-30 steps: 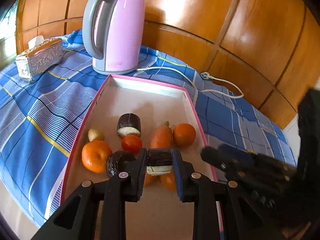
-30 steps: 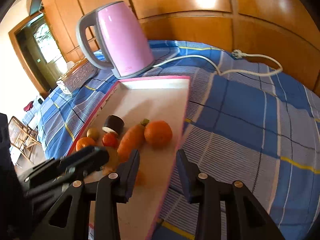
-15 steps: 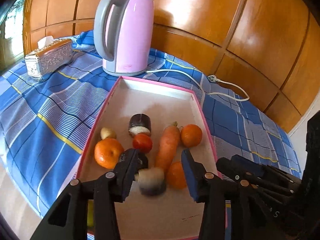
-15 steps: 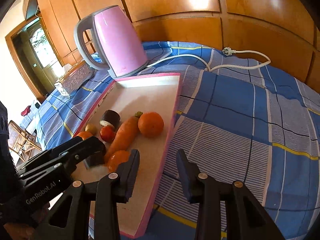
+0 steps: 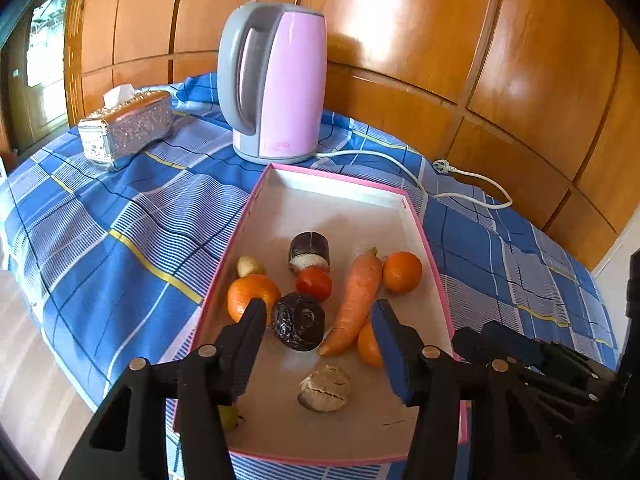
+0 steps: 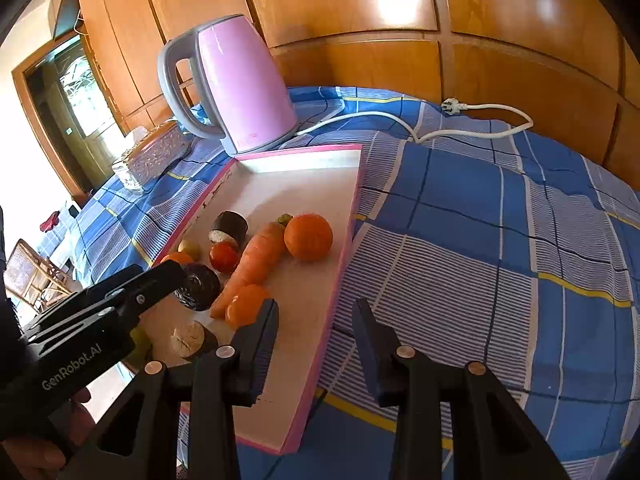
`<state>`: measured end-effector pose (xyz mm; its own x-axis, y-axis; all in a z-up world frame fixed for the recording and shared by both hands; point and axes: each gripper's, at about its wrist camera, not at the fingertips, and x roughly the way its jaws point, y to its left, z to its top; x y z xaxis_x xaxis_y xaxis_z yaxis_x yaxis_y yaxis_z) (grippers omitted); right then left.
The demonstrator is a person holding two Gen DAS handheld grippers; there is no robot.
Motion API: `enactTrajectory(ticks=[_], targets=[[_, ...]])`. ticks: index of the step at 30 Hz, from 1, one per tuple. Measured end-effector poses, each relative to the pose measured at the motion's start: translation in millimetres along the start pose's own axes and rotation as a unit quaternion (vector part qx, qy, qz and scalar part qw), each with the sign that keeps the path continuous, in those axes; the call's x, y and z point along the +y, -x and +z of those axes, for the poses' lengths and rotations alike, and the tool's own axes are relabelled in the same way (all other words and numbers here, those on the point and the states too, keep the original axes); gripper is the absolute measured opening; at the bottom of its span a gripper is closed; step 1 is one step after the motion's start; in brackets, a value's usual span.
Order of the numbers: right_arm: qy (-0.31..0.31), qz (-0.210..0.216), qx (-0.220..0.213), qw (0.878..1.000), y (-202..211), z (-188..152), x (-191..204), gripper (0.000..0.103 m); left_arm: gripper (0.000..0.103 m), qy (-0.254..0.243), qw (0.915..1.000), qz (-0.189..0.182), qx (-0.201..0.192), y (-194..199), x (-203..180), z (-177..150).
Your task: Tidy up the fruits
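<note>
A pink-rimmed tray (image 5: pixel 336 186) (image 6: pixel 344 248) on the blue checked cloth holds several items: a carrot (image 5: pixel 354 302) (image 6: pixel 256 260), oranges (image 5: pixel 402 272) (image 5: pixel 250 294) (image 6: pixel 308 237), a small tomato (image 5: pixel 314 283), two dark cut pieces (image 5: pixel 310 251) (image 5: pixel 299 321), a small pale fruit (image 5: pixel 248 266) and a dark piece with a pale cut face (image 5: pixel 325 388) (image 6: pixel 192 338) lying alone near the front. My left gripper (image 5: pixel 320 338) is open and empty above that front part. My right gripper (image 6: pixel 316 332) is open and empty over the tray's right rim. A green fruit (image 5: pixel 229 418) lies by the tray's front left corner.
A pink electric kettle (image 5: pixel 276 84) (image 6: pixel 232 84) stands behind the tray, its white cord and plug (image 5: pixel 444 166) (image 6: pixel 452 105) trailing right. A silver tissue box (image 5: pixel 126 128) sits at the far left. Wood panelling backs the table. The table edge drops off at the left.
My left gripper opened and let go of the dark piece, which now lies on the tray's front part. Both grippers drew back from the tray.
</note>
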<state>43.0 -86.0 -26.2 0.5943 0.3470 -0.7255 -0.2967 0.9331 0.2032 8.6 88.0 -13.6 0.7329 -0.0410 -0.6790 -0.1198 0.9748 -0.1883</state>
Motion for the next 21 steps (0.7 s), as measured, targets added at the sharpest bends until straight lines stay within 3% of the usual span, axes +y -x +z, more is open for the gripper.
enactTrajectory(ticks=[8,21], targets=[[-0.004,-0.021,-0.013,1.000,9,-9,2,0.040,0.065,-0.009,0.9996,0.019,-0.021,13,2,-5],[0.015,-0.067,-0.025,0.997,18,-28,12,0.040,0.092,-0.020,0.9977,0.049,-0.042,28,2,-17]])
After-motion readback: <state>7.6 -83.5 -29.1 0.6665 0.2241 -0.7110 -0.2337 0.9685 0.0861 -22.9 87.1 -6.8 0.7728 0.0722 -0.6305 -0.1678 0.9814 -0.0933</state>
